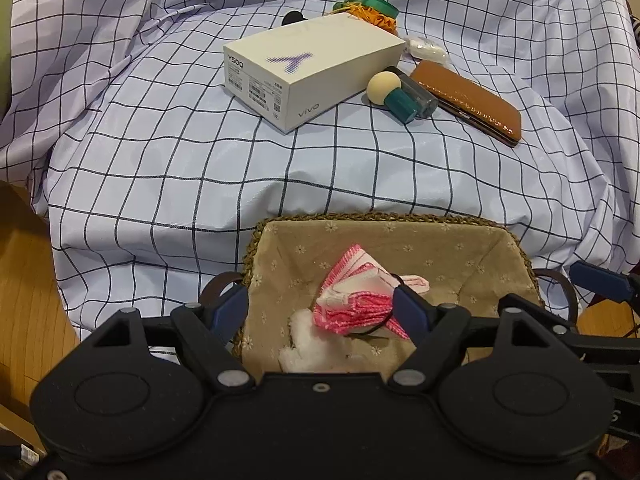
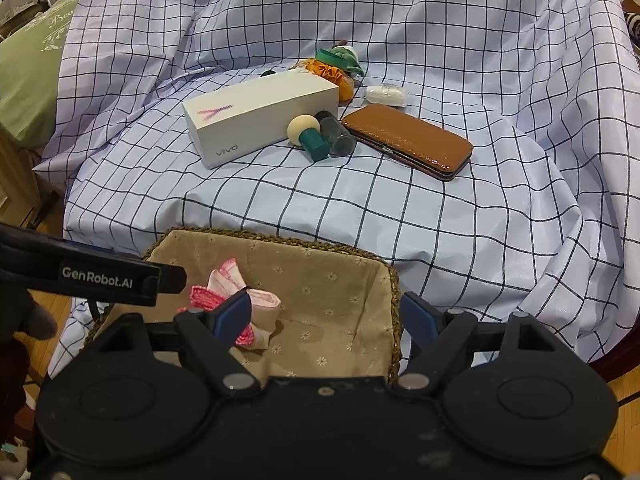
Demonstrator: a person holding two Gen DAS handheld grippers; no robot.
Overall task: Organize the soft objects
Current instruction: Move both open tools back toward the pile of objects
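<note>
— Both grippers hang over the basket with nothing between their fingers. The left gripper has its jaws spread wide, and the right gripper is just as wide.

— What lies in the basket?

— A pink-and-white cloth bundle, bunched and tied with a dark band, rests on the flowered lining. Just below it, touching it, is a white fluffy piece. From the right view the cloth sits toward the basket's left side.

— Which way does the cloth run?

— Its long axis slants from lower left toward the far right, with one fanned end pointing at the far wall of the basket.

— And outside the basket?

— The basket sits at the near edge of a checked sheet. Well apart, farther back, lies a white phone box. Just beside it is a cream-topped green bottle, touching a grey cylinder. Next comes a brown case, then a small white packet and an orange-and-green plush toy behind the box.
</note>
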